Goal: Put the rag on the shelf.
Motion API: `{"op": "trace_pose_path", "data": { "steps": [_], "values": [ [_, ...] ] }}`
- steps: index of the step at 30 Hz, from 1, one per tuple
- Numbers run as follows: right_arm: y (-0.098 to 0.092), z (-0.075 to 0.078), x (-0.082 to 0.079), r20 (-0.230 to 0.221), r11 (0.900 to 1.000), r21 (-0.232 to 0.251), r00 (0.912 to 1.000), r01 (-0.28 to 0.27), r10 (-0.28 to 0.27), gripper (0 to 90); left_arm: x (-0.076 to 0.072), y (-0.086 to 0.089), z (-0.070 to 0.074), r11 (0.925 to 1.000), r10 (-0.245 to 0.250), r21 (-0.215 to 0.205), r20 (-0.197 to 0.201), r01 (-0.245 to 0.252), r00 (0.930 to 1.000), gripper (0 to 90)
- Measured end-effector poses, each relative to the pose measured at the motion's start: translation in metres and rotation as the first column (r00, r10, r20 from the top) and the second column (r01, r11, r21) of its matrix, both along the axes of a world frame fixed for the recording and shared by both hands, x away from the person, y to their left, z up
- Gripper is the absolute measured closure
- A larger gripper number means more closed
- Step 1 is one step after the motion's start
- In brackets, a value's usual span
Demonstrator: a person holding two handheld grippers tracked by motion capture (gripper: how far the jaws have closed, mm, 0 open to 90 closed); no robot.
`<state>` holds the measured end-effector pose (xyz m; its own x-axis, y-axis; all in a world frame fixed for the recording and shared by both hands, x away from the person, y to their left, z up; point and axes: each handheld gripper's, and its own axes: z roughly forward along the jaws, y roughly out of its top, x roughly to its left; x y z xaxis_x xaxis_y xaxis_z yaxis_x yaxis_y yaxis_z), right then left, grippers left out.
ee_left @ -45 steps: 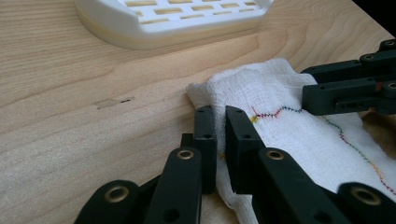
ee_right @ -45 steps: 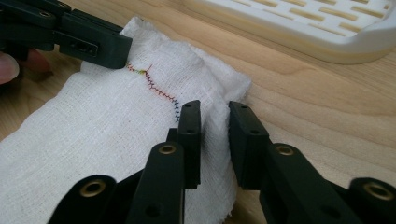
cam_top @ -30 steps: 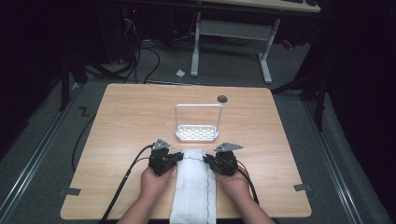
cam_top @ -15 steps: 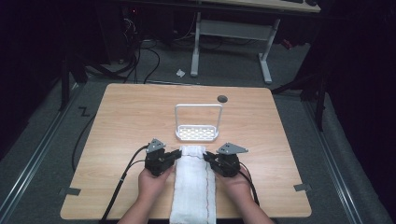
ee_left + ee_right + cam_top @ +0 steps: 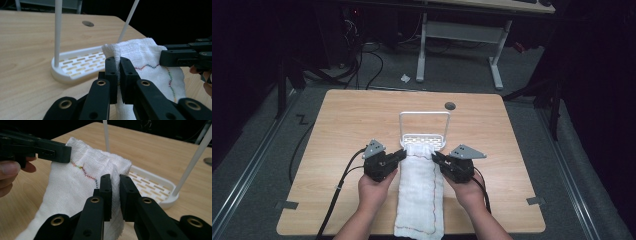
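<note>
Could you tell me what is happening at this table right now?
A person holds a gripper in each hand, and both grip the far end of a white towel. The left gripper and right gripper are each shut on a corner, lifted just before the white rack. The towel's other end trails on the wooden table toward the person.

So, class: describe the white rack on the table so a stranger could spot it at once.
On the wooden table, look beyond the white towel held by its far corners. The rack stands there: a slotted white tray with a tall hoop rising above it, the table's one upright thing.
</note>
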<state>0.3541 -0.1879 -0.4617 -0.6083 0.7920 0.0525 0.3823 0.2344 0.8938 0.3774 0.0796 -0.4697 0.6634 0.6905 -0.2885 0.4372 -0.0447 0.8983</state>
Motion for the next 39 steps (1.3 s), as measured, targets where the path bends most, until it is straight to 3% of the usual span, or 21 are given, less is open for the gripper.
{"op": "trace_pose_path", "data": {
  "steps": [10, 20, 39],
  "values": [
    [-0.002, 0.044, 0.002, 0.103, 1.0, 0.028, 0.9946, 0.006, -0.009, 81.7, 0.001, -0.002, 0.044, 0.9998, 0.011, -0.017, 0.112, -0.009, 0.9937, 85.8],
    [-0.001, 0.075, 0.002, 0.183, 0.999, 0.053, 0.9829, 0.008, -0.018, 81.7, 0.001, -0.002, 0.081, 0.9994, 0.019, -0.032, 0.209, -0.012, 0.9776, 85.8],
    [0.002, 0.124, 0.006, 0.279, 0.996, 0.089, 0.9597, 0.006, -0.031, 81.8, 0.003, 0.002, 0.132, 0.9987, 0.032, -0.047, 0.315, -0.019, 0.9485, 85.9]
  ]
}}
